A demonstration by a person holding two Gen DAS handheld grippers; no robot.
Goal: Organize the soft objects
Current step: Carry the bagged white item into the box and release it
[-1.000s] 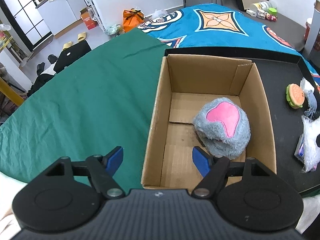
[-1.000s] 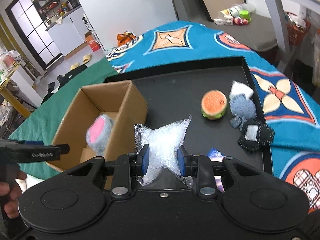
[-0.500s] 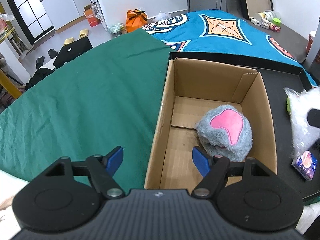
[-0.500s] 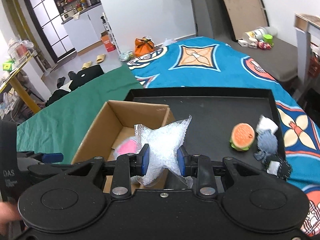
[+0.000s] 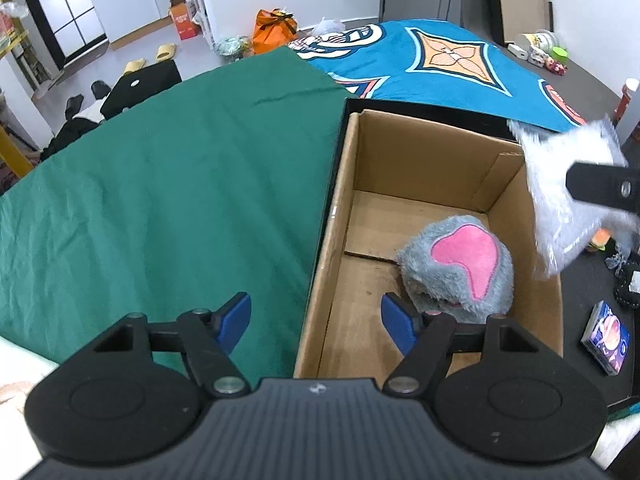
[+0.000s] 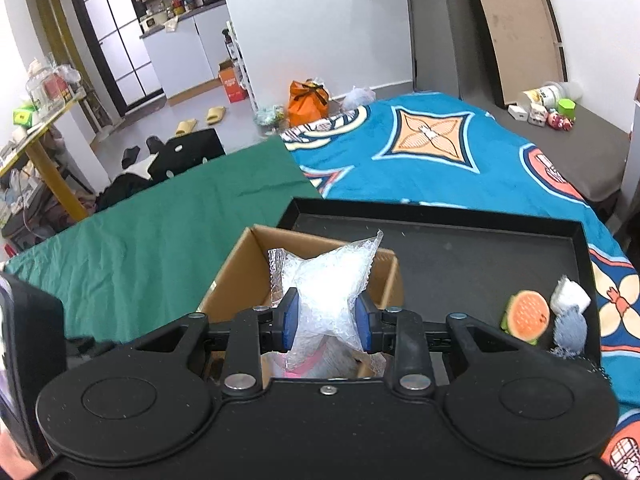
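We hold the clear plastic bag [image 6: 326, 300] in the right gripper [image 6: 326, 326], both blue pads pressed into its crumpled middle, the bag standing up out of the jaws with its long axis running away from the fingers. In the right wrist view the bag sits over the near right corner of the cardboard box [image 6: 240, 268]; in the left wrist view it hangs above the box's right wall, not yet over the open floor. So the drop point lies down and to the left of the fingers, past that wall. The grey and pink plush toy [image 5: 460, 264] already lies inside, against the right wall at the near end, leaving the far end and left side of the box floor bare. The left gripper [image 5: 316, 316] is empty, its jaws closing a little but wide apart, straddling the box's near left wall. A burger toy [image 6: 526, 316] and a grey cloth piece [image 6: 570, 328] wait at the right edge of the black tray [image 6: 480, 216]. The right hand is the nearer for the release.
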